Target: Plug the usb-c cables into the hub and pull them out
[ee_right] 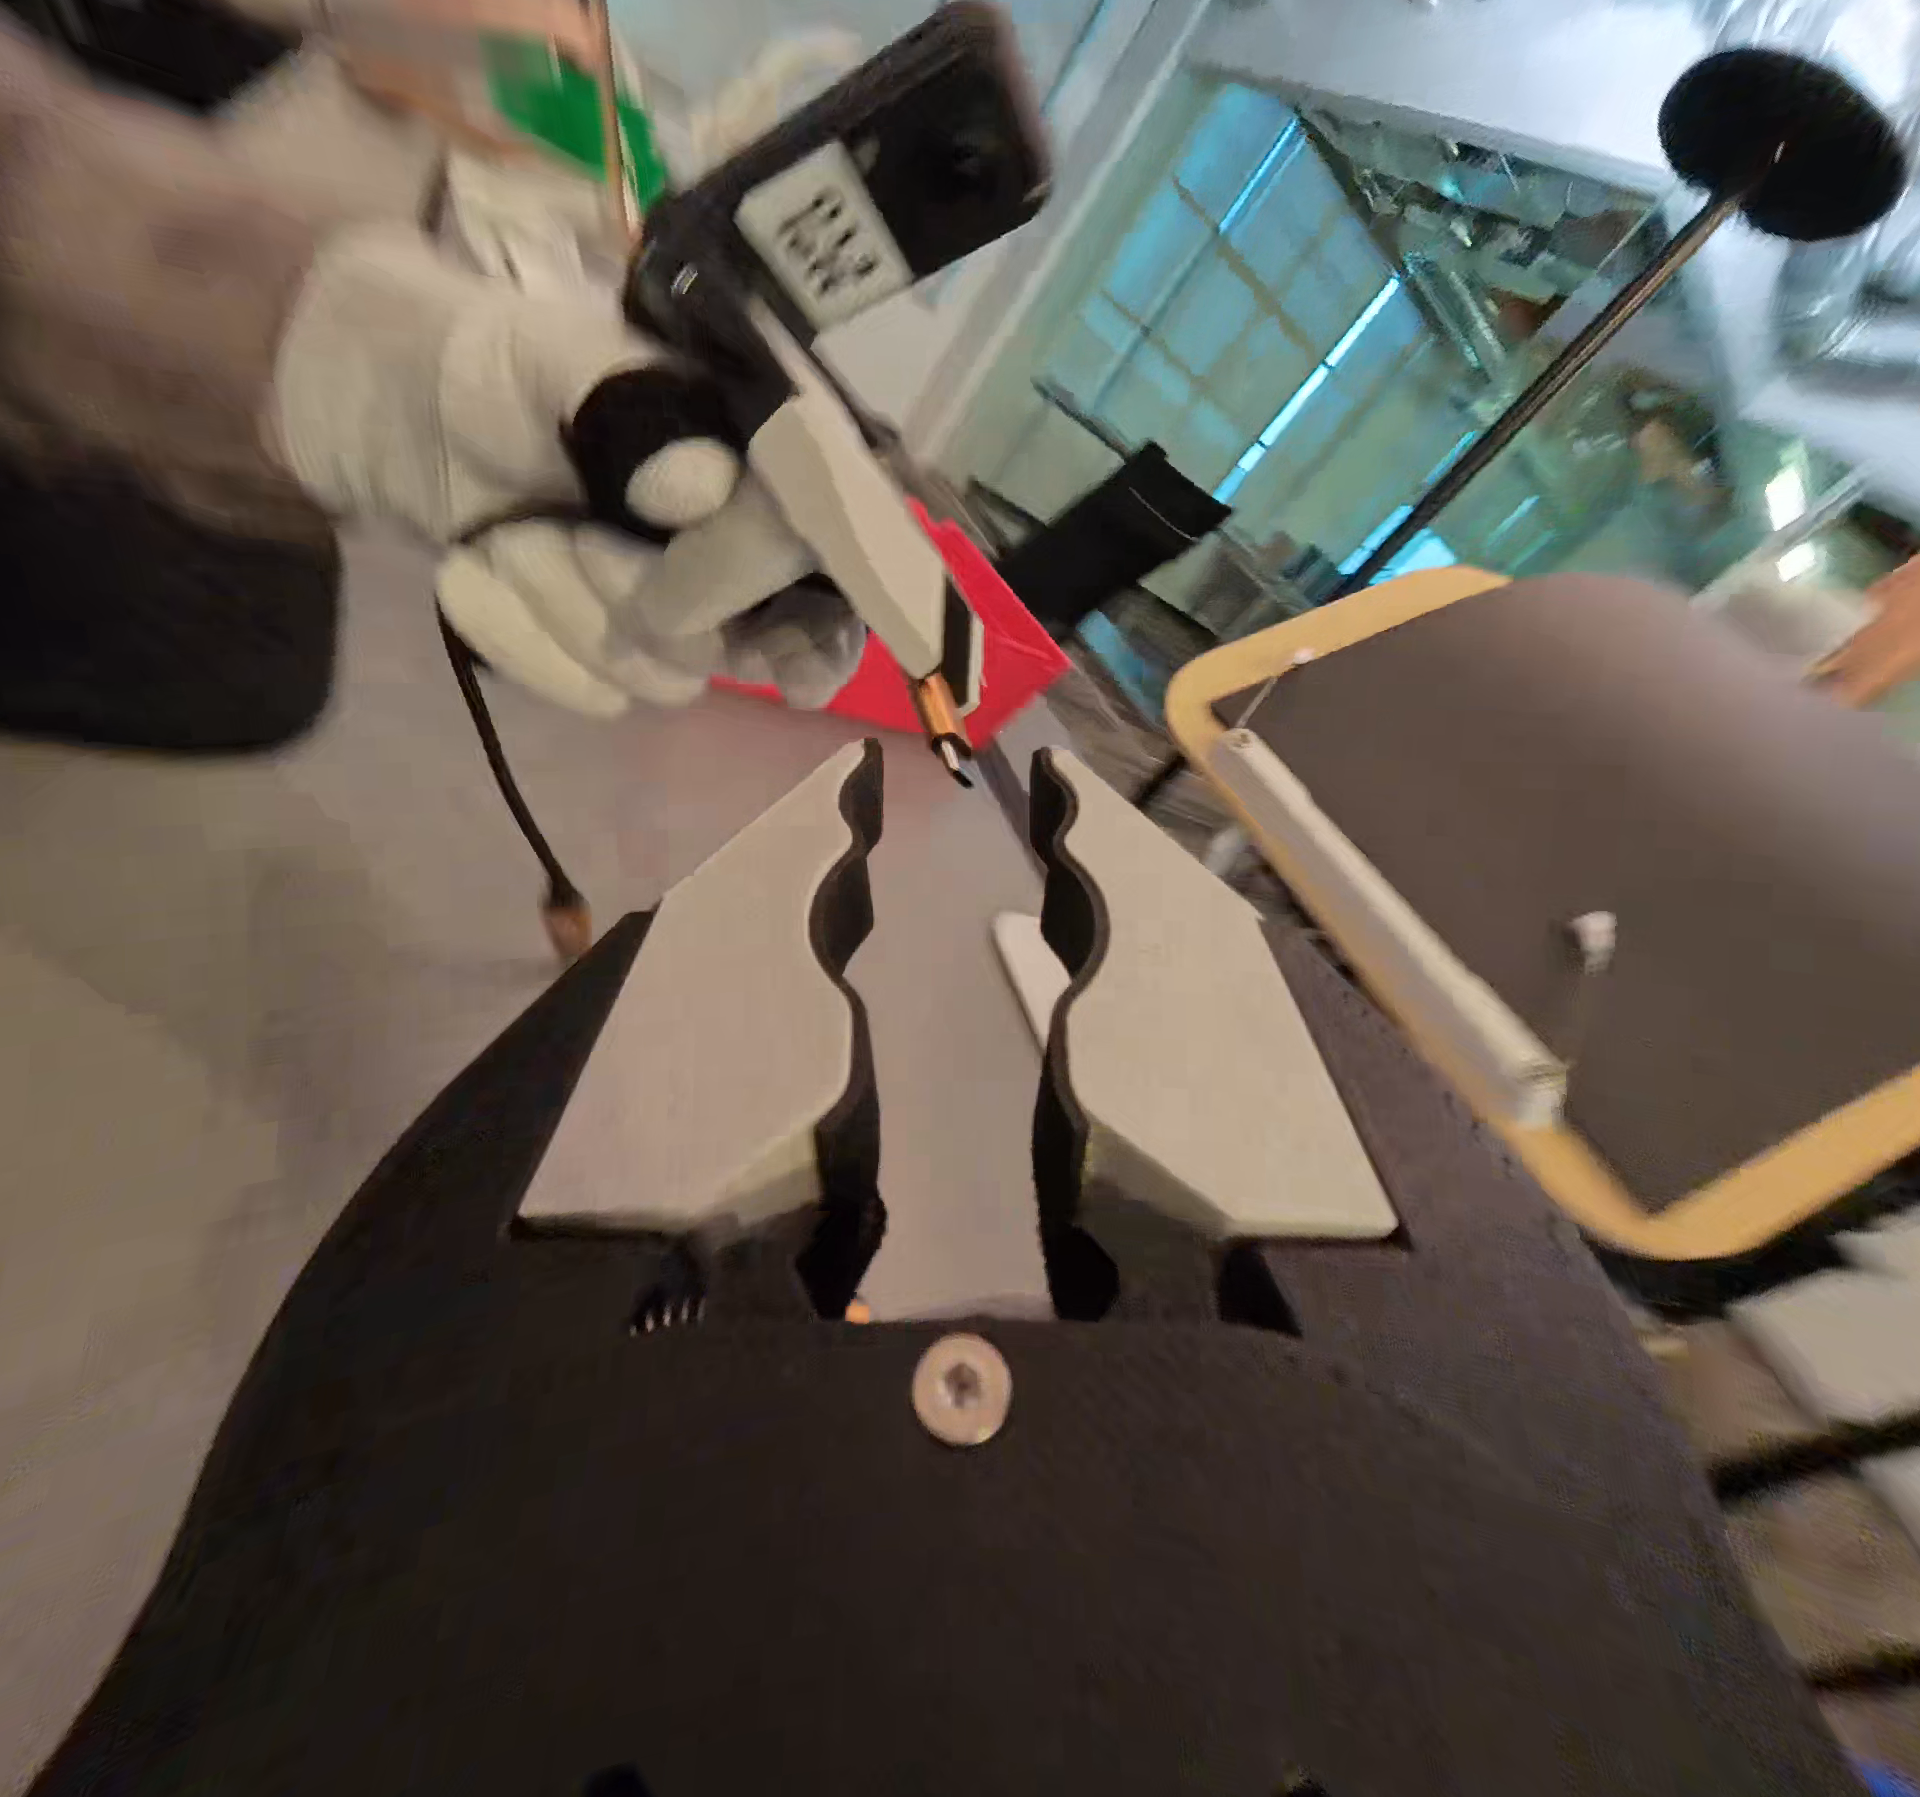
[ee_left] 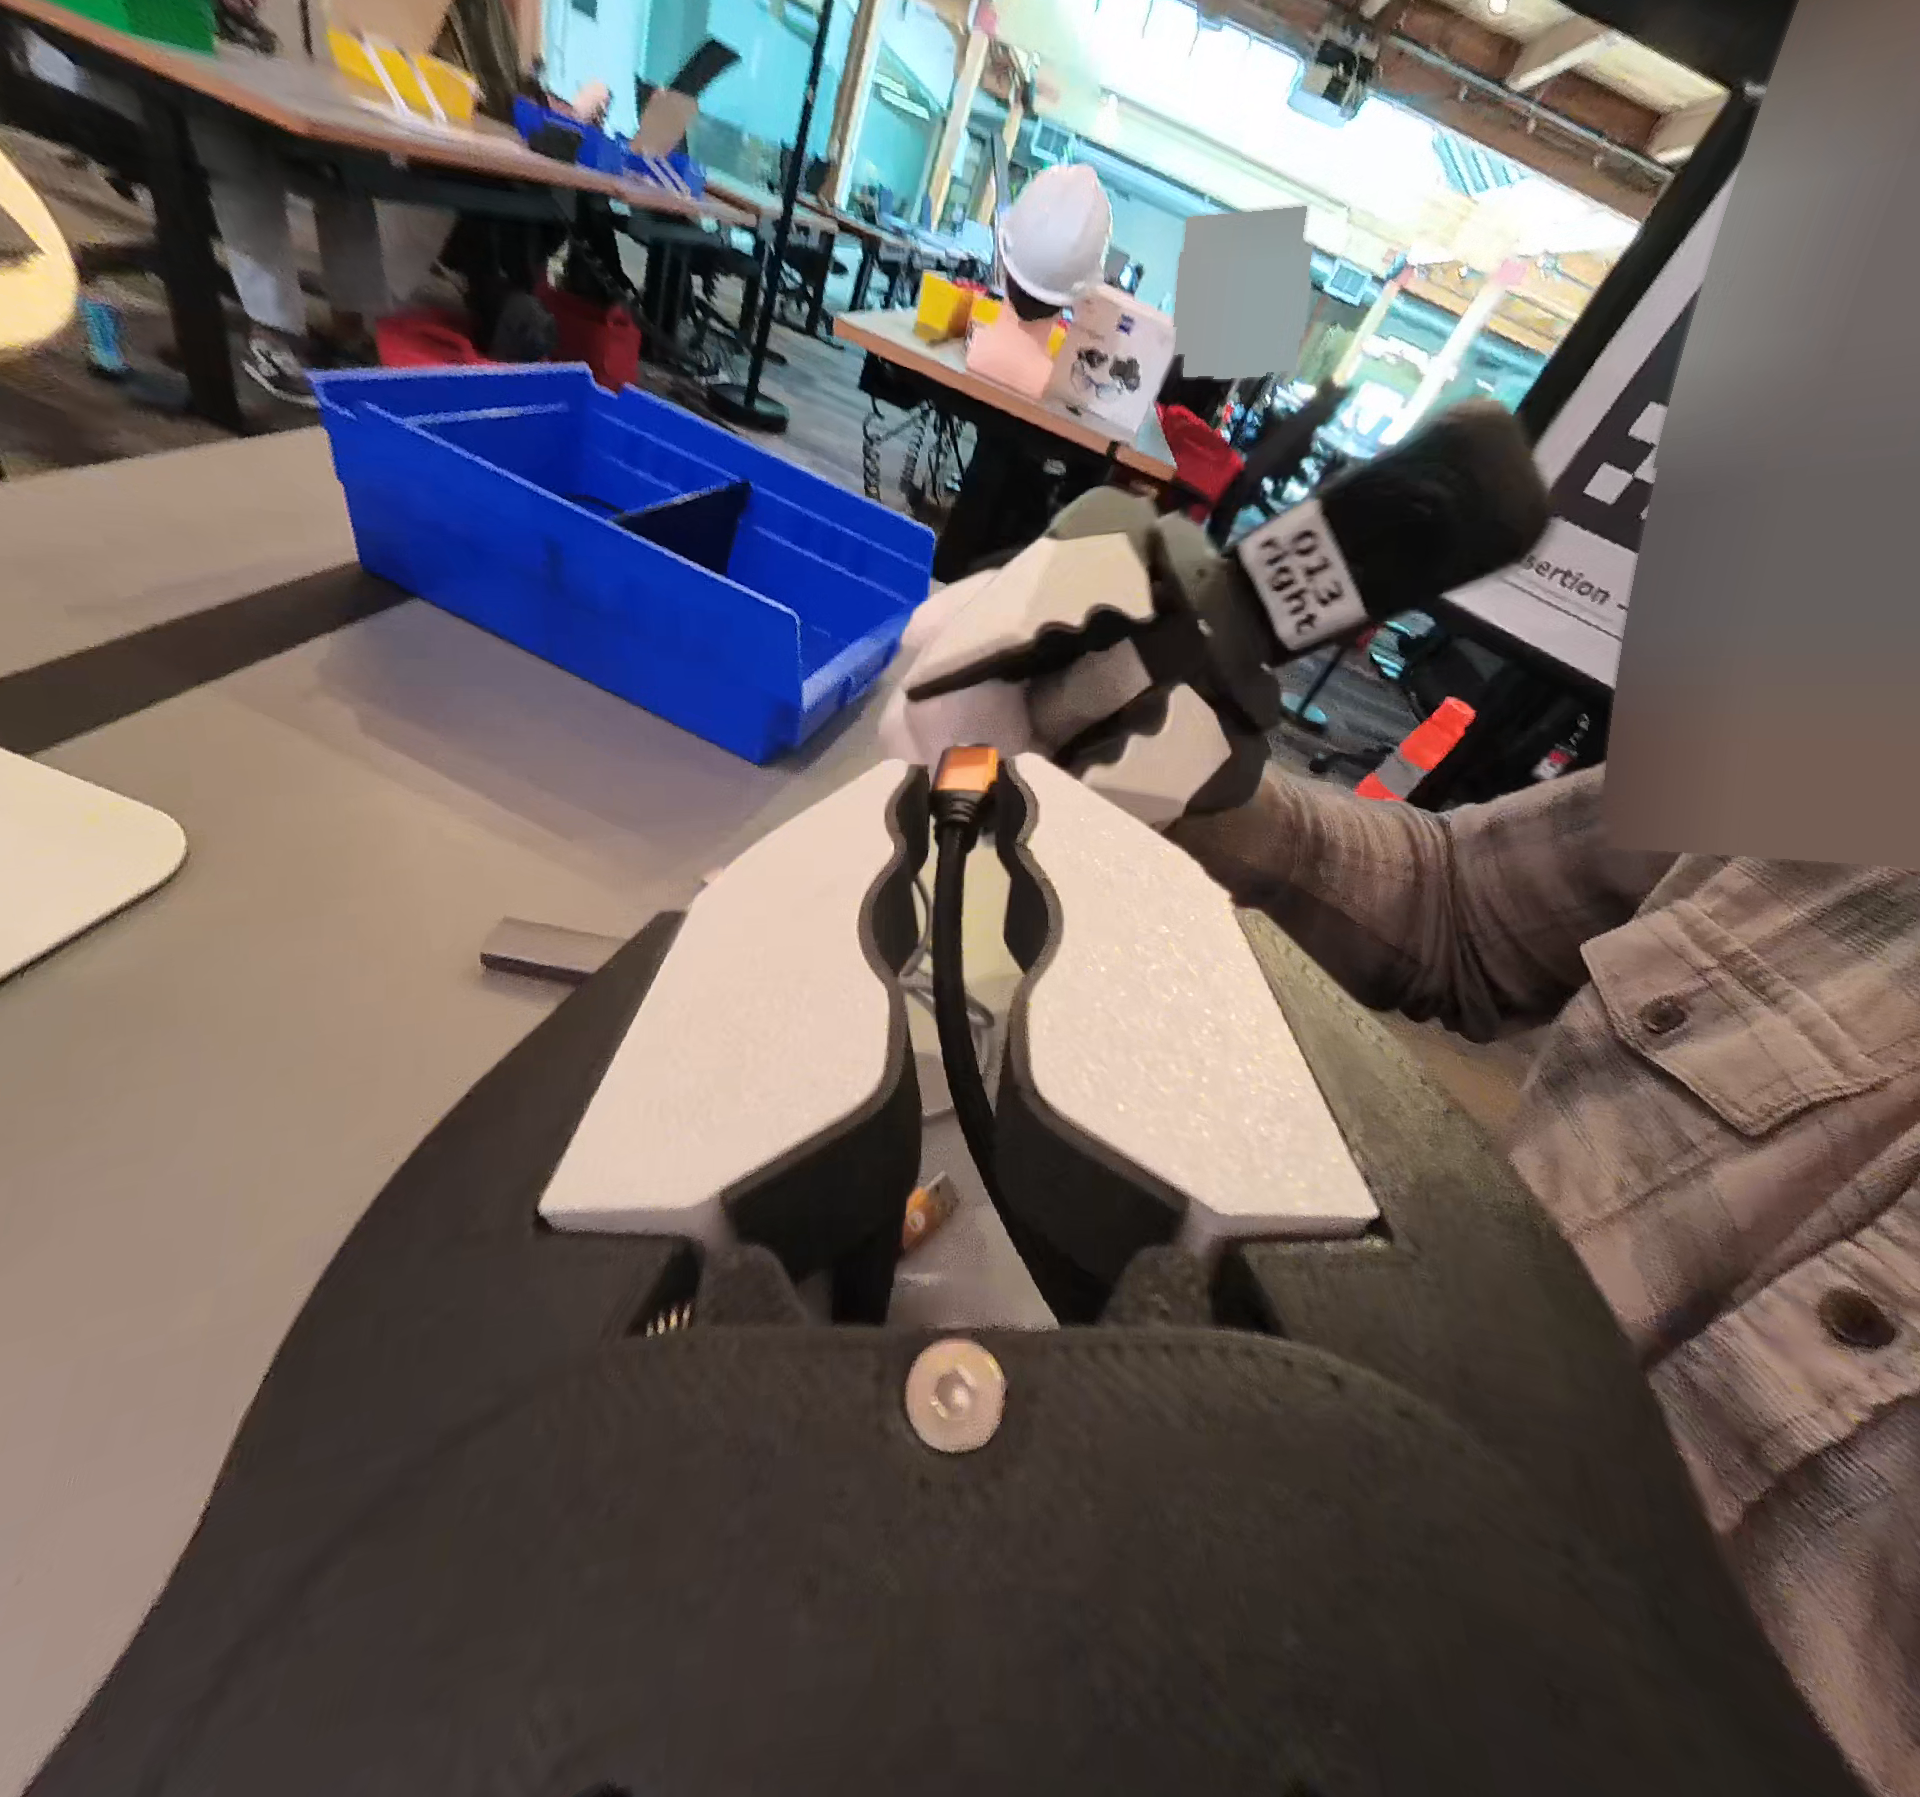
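My left gripper (ee_left: 961,783) is shut on a black cable (ee_left: 951,968) just behind its orange USB-C plug (ee_left: 966,768), held above the grey table (ee_left: 312,864). The plug sticks out past the fingertips. A small grey hub (ee_left: 545,952) lies on the table to the left of the gripper. A second orange plug (ee_left: 927,1212) lies under the gripper. My right gripper (ee_right: 956,765) is open and empty, facing the left gripper (ee_right: 914,604) and the plug tip (ee_right: 951,745) close in front. The right gripper also shows in the left wrist view (ee_left: 1049,667), held by a gloved hand.
A blue bin (ee_left: 623,552) stands on the table behind the hub. A white rounded object (ee_left: 73,854) sits at the left edge. A chair with a wooden rim (ee_right: 1455,916) is at the right. The cable's far end (ee_right: 566,916) hangs down to the table.
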`<state>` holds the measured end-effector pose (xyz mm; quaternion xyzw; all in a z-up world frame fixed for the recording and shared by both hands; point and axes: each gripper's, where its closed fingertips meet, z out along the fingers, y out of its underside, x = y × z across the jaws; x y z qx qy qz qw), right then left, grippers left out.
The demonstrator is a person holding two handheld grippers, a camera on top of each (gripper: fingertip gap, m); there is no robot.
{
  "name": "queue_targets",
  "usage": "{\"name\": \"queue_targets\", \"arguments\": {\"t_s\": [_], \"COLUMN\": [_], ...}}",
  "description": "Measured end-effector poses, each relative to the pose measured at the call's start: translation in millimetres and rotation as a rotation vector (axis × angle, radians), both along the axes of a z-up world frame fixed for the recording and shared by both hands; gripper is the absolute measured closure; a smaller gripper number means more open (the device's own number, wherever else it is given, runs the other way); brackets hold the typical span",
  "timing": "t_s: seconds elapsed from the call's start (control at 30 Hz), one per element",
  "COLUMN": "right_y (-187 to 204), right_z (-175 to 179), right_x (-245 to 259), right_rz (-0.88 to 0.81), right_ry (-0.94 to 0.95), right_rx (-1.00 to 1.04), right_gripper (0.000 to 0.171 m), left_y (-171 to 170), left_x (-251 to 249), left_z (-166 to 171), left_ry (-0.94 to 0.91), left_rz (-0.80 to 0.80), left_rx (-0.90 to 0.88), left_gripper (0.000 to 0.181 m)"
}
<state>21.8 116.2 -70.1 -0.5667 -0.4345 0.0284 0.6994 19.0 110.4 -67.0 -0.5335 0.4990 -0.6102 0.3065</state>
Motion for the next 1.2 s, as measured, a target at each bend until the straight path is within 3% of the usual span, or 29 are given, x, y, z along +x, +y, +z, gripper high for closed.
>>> {"name": "queue_targets", "arguments": {"t_s": [0.13,0.17,0.27,0.37,0.5,0.9,1.2], "right_y": [5,7,9,7,8,7,11], "right_z": [-8,-9,-8,-4,-2,0,3], "right_x": [-5,-4,-2,-1,2,1,10], "right_rz": [-0.129,-0.158,-0.210,-0.234,-0.257,-0.271,-0.341], "right_ry": [-0.272,-0.315,-0.368,-0.366,-0.376,-0.388,-0.384], "right_rx": [0.132,0.153,0.196,0.235,0.256,0.294,0.311], "right_gripper": [0.159,0.166,0.168,0.168,0.168,0.167,0.162], "left_y": [-4,-4,-3,-5,-9,-3,11], "left_x": [4,5,6,8,14,16,14], "left_z": [-7,-8,-8,-3,-7,-9,-5], "left_ry": [0.070,0.081,0.076,0.057,0.084,0.095,0.063], "left_rz": [-0.013,-0.008,-0.001,0.002,-0.007,0.032,0.117], "left_rx": [-0.022,-0.028,-0.048,-0.051,-0.048,-0.074,-0.017], "left_gripper": [0.169,0.169,0.169,0.168,0.152,0.168,0.169]}}
